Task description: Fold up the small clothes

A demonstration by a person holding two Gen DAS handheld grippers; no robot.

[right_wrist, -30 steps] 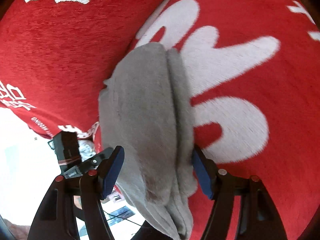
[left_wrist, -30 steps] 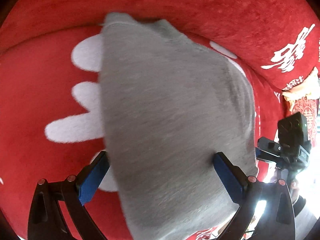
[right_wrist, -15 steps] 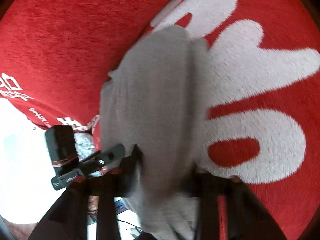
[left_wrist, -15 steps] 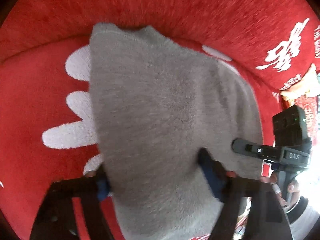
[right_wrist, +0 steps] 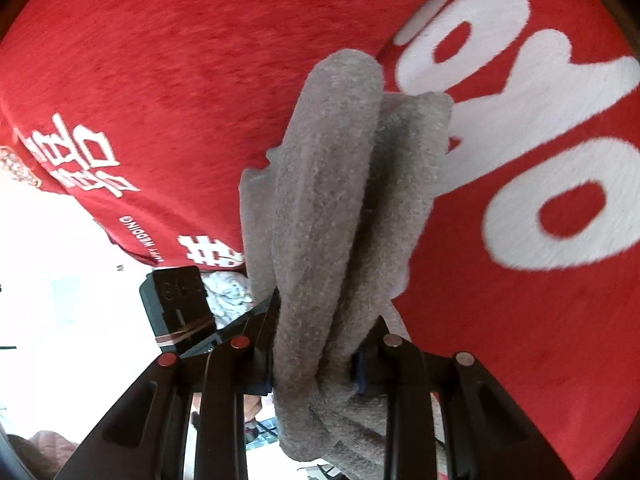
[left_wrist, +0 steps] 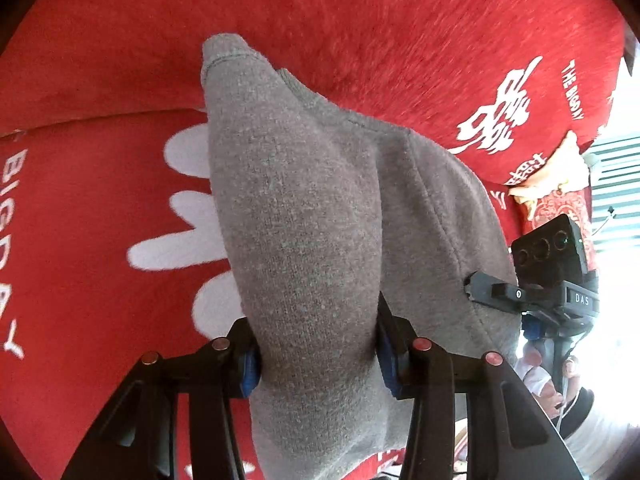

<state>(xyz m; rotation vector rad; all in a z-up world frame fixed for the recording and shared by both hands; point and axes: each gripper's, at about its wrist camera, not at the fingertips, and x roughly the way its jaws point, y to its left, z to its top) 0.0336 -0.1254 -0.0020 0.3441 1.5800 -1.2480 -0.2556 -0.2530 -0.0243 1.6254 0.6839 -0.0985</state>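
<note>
Nearest in the left wrist view, left gripper clamped on a bunched fold of the soft grey knit garment, blue pads pressed into the cloth on both sides. Jaws just closed from wide apart a second earlier, when the cloth lay loose and flat between them. Right gripper likewise pinched tight on a gathered, ridged edge of the same garment, jaws narrowed and then steady, cloth squeezed between. Garment now hung in folds from both grips, raised off the red plush cover with white lettering, whereas earlier spread flat on it. Farther off, red cushion back behind the garment's hemmed corner. No containers seen. At the right edge, the other gripper's black camera block beside the cloth.
</note>
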